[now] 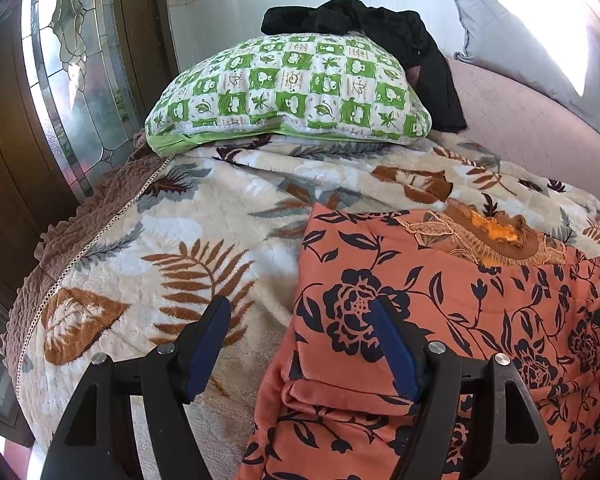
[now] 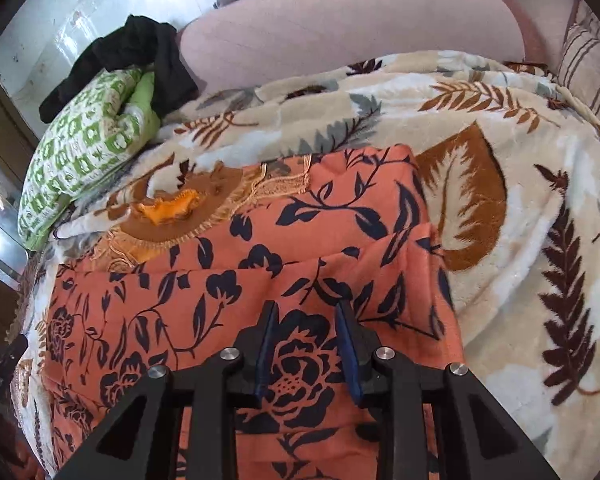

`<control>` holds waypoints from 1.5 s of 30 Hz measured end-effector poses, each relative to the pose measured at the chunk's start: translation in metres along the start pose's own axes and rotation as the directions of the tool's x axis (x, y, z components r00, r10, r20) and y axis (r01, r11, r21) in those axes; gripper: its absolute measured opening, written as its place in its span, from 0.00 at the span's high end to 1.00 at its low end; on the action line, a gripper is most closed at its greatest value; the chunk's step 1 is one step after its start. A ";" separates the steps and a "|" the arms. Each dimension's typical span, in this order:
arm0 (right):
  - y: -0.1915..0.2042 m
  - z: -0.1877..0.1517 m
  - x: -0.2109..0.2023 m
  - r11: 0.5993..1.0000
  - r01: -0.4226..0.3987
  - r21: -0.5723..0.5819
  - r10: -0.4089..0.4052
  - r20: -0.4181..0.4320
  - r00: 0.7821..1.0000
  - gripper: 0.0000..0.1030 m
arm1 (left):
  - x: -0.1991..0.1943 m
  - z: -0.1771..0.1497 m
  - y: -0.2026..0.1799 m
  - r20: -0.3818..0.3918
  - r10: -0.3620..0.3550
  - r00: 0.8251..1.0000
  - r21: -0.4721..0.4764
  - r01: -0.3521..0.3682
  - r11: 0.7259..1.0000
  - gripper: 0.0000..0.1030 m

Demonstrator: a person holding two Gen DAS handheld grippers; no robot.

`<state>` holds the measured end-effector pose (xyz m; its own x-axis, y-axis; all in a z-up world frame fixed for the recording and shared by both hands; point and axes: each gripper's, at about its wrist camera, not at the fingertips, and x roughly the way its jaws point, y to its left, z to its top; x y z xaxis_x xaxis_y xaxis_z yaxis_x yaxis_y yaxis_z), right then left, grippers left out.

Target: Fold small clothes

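Note:
An orange garment point(image 1: 440, 320) with a dark floral print and a brown embroidered neckline point(image 1: 496, 240) lies flat on the bed, its lower left part folded into a thick roll. My left gripper point(image 1: 300, 310) hovers over the garment's left edge, open wide, with one finger over the blanket, the other over the cloth, and nothing gripped. In the right wrist view the same garment point(image 2: 228, 264) spreads below my right gripper point(image 2: 306, 308). Its jaws stand a little apart above a printed flower, and no cloth is pinched between the pads.
A cream blanket point(image 1: 172, 240) with a leaf pattern covers the bed. A green-and-white pillow point(image 1: 288, 96) lies at the far end with a black garment point(image 1: 380, 28) on it. Behind are a pink sheet point(image 2: 352, 20), a grey pillow point(image 1: 532, 40) and a glazed door point(image 1: 72, 80) on the left.

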<state>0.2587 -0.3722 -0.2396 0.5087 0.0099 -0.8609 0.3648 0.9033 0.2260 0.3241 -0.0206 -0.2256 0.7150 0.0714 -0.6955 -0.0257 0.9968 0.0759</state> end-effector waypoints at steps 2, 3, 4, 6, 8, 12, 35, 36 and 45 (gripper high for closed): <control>-0.001 -0.003 -0.016 1.000 -0.005 -0.011 0.005 0.028 1.000 0.68 | -0.003 0.000 -0.001 0.010 -0.004 1.000 0.003 0.004 1.000 0.29; -0.002 -0.006 -0.020 1.000 -0.005 -0.018 0.006 0.036 0.999 0.68 | -0.004 0.000 -0.001 0.014 -0.007 1.000 0.003 0.007 1.000 0.29; -0.002 -0.007 -0.027 1.000 -0.007 -0.027 0.008 0.041 0.999 0.68 | -0.005 0.000 -0.002 0.017 -0.012 1.000 0.002 0.012 1.000 0.29; -0.001 -0.011 -0.027 0.999 -0.008 -0.032 0.009 0.043 0.999 0.68 | -0.006 0.000 -0.005 0.019 -0.022 1.000 0.005 0.022 1.000 0.29; -0.001 -0.012 -0.026 0.999 -0.008 -0.033 0.009 0.034 0.999 0.68 | -0.007 0.000 -0.011 0.020 -0.033 0.999 0.011 0.032 0.999 0.29; -0.006 -0.016 -0.004 1.000 0.018 -0.014 -0.018 -0.024 1.000 0.68 | -0.008 0.000 -0.025 0.019 -0.048 0.999 0.026 0.048 0.999 0.29; -0.088 -0.090 -0.193 0.965 -0.258 0.036 0.258 0.003 0.966 0.23 | -0.098 -0.075 0.078 -0.044 -0.177 0.983 0.052 0.179 0.982 0.14; -0.092 -0.099 -0.198 0.966 -0.256 0.039 0.256 -0.006 0.967 0.23 | -0.105 -0.084 0.087 -0.042 -0.149 0.988 0.063 0.151 0.987 0.13; -0.113 -0.160 -0.191 0.975 -0.204 0.090 0.214 -0.124 0.969 0.23 | -0.124 -0.135 0.116 -0.193 -0.109 0.975 0.156 0.140 0.978 0.13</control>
<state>-0.0044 -0.4078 -0.1740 0.4740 0.2561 -0.8424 0.3225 0.8398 0.4368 0.1382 0.0907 -0.2265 0.5653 -0.0317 -0.8243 0.1835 0.9791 0.0882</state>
